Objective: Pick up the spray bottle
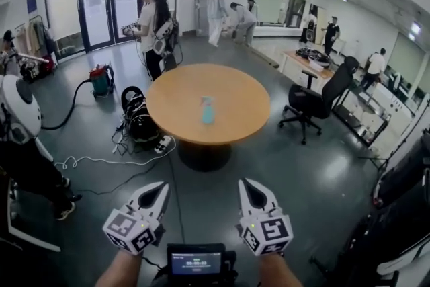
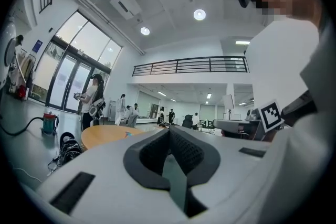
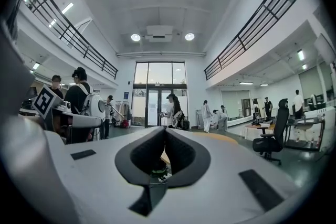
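A pale blue spray bottle (image 1: 207,110) stands upright near the middle of a round wooden table (image 1: 235,87) across the floor from me. In the left gripper view the bottle (image 2: 127,134) is a tiny speck on the table (image 2: 102,136). My left gripper (image 1: 163,187) and right gripper (image 1: 246,184) are held side by side low in the head view, well short of the table and pointing toward it. Both are shut with nothing between the jaws. The left gripper (image 2: 169,131) and right gripper (image 3: 165,131) show closed tips in their own views.
A black office chair (image 1: 316,101) stands right of the table. Black bags (image 1: 138,119) and white cables (image 1: 101,161) lie on the floor to its left, with a vacuum cleaner (image 1: 101,80) beyond. A person (image 1: 153,27) stands behind the table; several others are farther back.
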The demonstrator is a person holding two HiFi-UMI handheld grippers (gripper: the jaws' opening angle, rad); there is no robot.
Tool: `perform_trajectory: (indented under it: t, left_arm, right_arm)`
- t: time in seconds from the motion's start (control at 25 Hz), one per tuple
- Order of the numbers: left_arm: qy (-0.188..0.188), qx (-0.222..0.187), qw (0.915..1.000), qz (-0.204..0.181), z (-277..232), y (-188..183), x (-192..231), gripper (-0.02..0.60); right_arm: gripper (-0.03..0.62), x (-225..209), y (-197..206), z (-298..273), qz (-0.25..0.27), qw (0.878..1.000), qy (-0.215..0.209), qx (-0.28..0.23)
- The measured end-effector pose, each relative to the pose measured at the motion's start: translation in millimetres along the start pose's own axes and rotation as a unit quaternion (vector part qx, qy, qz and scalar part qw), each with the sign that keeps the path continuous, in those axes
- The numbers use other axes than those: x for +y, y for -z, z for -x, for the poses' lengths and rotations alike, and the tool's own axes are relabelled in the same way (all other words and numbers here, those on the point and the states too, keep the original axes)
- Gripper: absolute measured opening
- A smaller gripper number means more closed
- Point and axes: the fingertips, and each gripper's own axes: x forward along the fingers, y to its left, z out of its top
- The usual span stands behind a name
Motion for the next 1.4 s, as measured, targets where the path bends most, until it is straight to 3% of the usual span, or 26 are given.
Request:
perform_trajectory:
  t: [0.16, 0.44, 0.76, 1.04, 1.4]
  left_arm:
    - [0.012, -0.008, 0.9999, -0.002, -10, -10, 45, -0.006]
    - [0.033, -0.011, 0.9990, 0.028, -21, -10, 116, -0.006]
    - [0.042, -0.017, 0.9979, 0.047, -35, -11, 158, -0.006]
    - [0.030, -0.008, 0.9985, 0.044, -62, -7, 192, -0.006]
    - [0.011, -0.018, 0.9998, 0.006, -141, -38, 225, -0.006]
  right_arm:
    - [0.011, 12, -6, -44, 0.008, 1.000, 0.016, 0.008]
    - [0.011, 35, -7, -106, 0.016, 0.999, 0.030, 0.019]
    - [0.011, 33, -15, -144, 0.018, 0.998, 0.054, 0.007]
    - [0.011, 14, -11, -190, 0.017, 0.999, 0.045, -0.005]
    - [0.011, -38, -9, -267, 0.004, 1.000, 0.011, -0.020]
